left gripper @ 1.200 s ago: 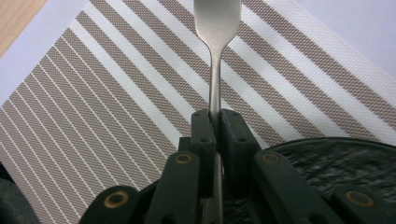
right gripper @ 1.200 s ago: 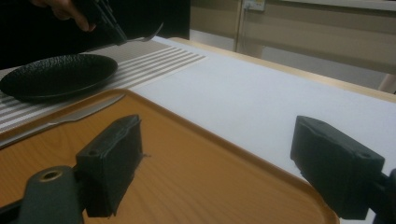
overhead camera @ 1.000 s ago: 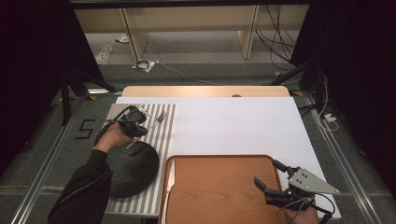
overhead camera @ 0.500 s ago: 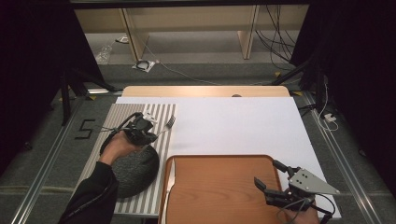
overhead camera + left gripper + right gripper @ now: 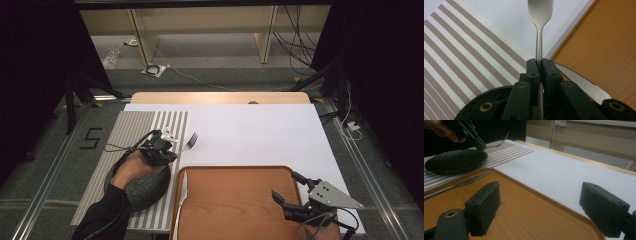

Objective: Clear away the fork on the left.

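Scanning left to right:
placemat: striped placemat [image 5: 127,131] lies at the table's left edge, partly under the plate.
plate: black textured plate [image 5: 142,190] sits on the placemat's near part, just beside the tray's left rim.
left gripper: left gripper [image 5: 172,150] hangs above the plate's far edge, its tip pointing toward the white table sheet; a hand [image 5: 131,167] holds it from behind.
left jaws: pressed together on the fork handle, metal pinched between the pads.
fork: fork [image 5: 189,144] is held off the surface, sticking out past the jaws over the placemat's right edge, tines away from the hand; in the left gripper view the fork [image 5: 539,30] runs straight up from the jaws.
knife: serrated knife [image 5: 584,86] lies along the tray's left rim, just beside the plate.
tray: wooden tray [image 5: 235,200] sits at the table's near centre, overlapping the white sheet [image 5: 260,132].
right gripper: right gripper [image 5: 287,190] rests low over the tray's near right corner.
right jaws: wide apart, nothing between them.
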